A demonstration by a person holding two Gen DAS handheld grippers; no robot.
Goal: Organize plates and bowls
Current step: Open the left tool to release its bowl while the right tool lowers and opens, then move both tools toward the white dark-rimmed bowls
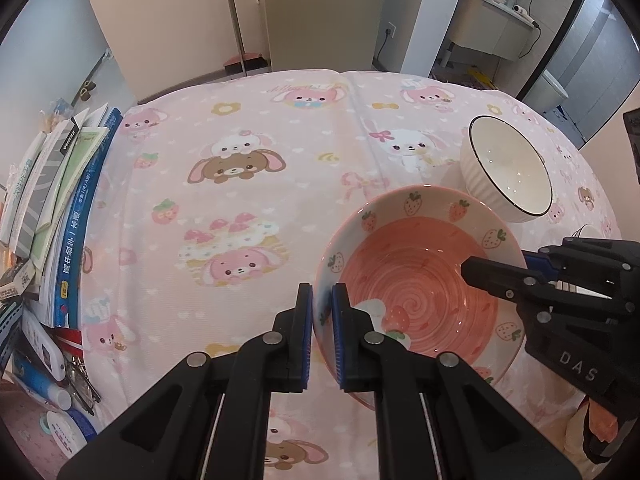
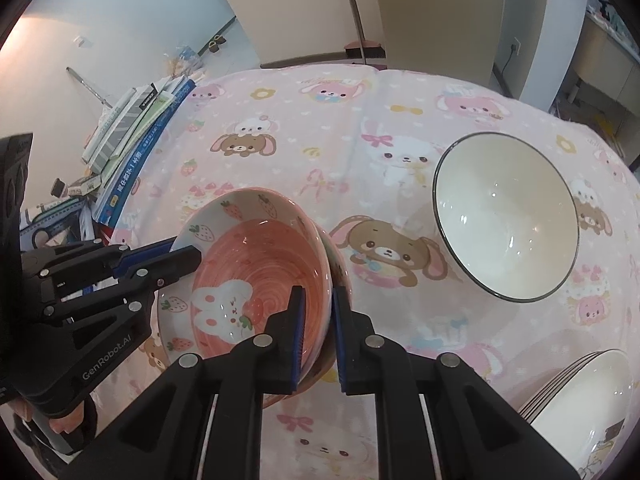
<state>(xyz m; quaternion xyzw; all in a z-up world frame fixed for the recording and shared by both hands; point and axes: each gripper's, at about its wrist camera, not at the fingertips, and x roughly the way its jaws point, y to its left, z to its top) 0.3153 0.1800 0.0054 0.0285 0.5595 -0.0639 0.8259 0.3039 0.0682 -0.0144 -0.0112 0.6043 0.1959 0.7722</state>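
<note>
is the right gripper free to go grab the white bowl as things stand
Probably not yet: the right gripper is shut on the strawberry bowl, shared with the left gripper. The white bowl stands apart with bare tablecloth around it.

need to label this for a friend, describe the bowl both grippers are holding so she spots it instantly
On the pink bunny-print tablecloth, look near the front edge, left of the plain white bowl with the thin dark rim. The pink bowl there is pinched at opposite rims, and only it has a swirled centre, a white rabbit and strawberries.
</note>
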